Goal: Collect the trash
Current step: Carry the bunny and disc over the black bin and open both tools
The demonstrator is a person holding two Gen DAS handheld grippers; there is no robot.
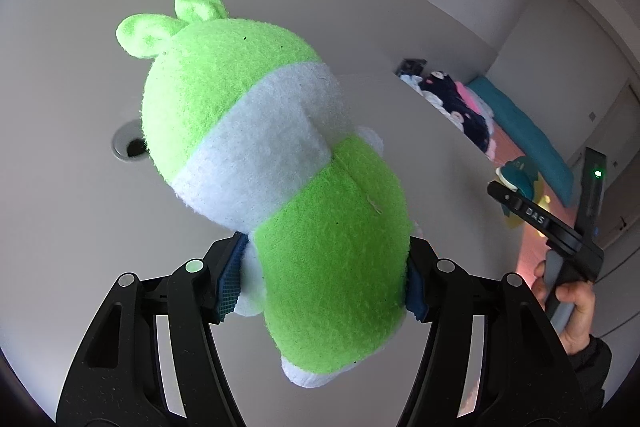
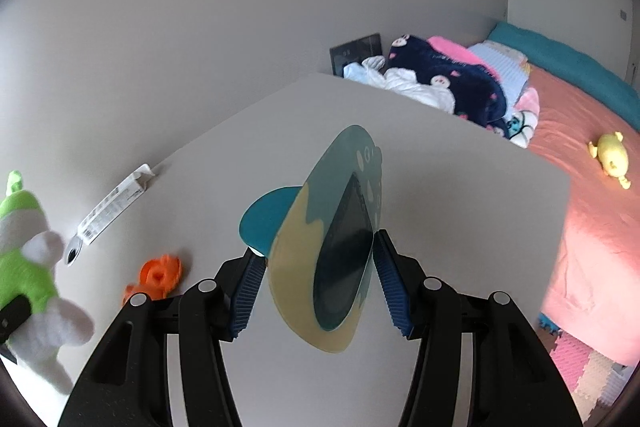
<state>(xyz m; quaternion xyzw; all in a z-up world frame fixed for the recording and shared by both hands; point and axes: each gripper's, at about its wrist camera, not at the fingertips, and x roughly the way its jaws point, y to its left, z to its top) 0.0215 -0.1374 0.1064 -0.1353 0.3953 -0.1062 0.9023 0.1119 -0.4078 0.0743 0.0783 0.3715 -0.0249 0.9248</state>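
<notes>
Right wrist view: each hand-held gripper is clamped, right (image 2: 318, 283) on a teal-and-yellow card (image 2: 320, 239), left (image 1: 322, 281) on a green plush (image 1: 280, 163).

The green plush toy (image 2: 24, 267) is cut off by the left edge.

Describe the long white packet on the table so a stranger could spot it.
On the white table, look to its far left edge by the wall. The white packet lies flat there, printed with dark text, above the orange toy; it's long and box-like.
</notes>
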